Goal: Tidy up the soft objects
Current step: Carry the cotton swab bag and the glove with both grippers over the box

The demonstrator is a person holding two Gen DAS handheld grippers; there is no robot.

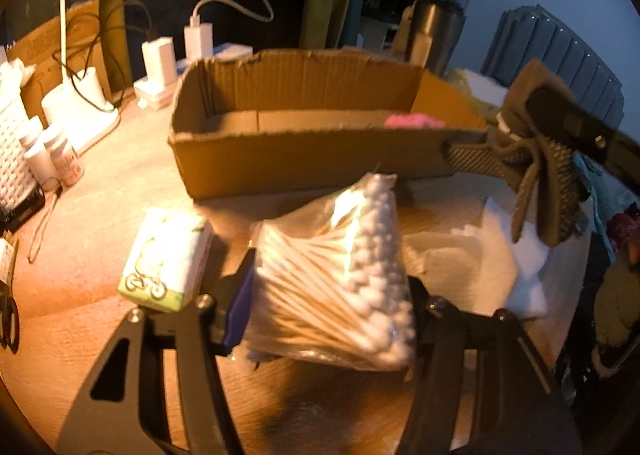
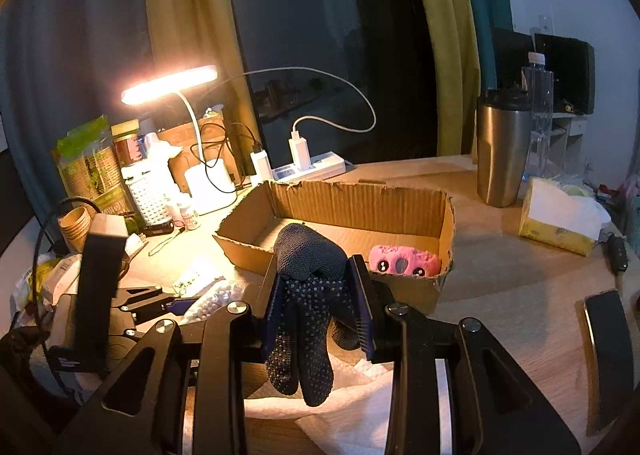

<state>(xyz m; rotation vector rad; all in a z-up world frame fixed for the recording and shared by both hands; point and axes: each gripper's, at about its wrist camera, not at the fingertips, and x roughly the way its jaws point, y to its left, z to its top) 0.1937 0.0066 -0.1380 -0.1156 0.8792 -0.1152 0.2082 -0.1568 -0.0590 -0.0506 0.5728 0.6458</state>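
A clear bag of cotton swabs (image 1: 332, 275) sits between the fingers of my left gripper (image 1: 328, 291), whose pads press its sides just above the wooden table. A dark dotted glove (image 2: 308, 319) hangs from my right gripper (image 2: 318, 275), which is shut on it in front of the open cardboard box (image 2: 360, 207). A pink plush (image 2: 404, 260) lies in the box's right end. From the left wrist view, the right gripper (image 1: 532, 135) holds the glove (image 1: 540, 183) at the right end of the box (image 1: 304, 163). A small tissue pack (image 1: 168, 259) lies left of the bag.
White paper towels (image 2: 352, 407) lie under the glove. A lit desk lamp (image 2: 170, 85), power strip (image 2: 312, 169) with chargers, white basket (image 2: 146, 191) and small bottles crowd the back left. A steel tumbler (image 2: 502, 151), water bottle and yellow tissue box (image 2: 556, 219) stand at the right.
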